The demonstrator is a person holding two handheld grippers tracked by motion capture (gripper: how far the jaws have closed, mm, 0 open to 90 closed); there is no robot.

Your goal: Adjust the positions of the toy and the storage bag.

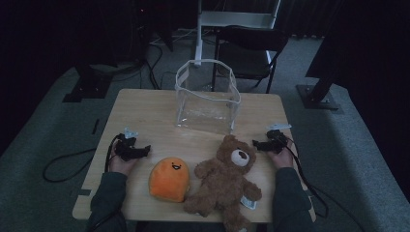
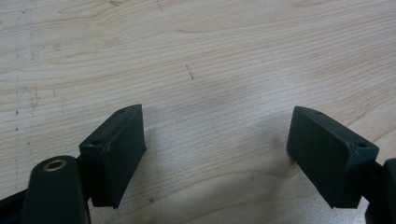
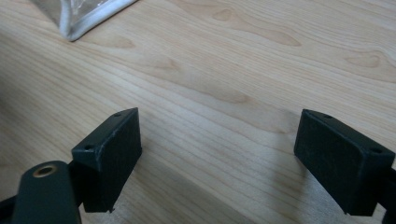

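Dim room, wooden table (image 1: 145, 104). Your left claw (image 1: 145, 151) and right claw (image 1: 256, 143) rest released, flanking the toys for access: plush (image 1: 169, 179) just beside the left, bear (image 1: 225, 181) beside the right, bag (image 1: 207, 99) ahead between them.

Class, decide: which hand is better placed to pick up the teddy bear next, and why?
Probably the right. Its tongs sit open just beside the teddy bear head, while the left tongs have the orange plush toy between them and it.
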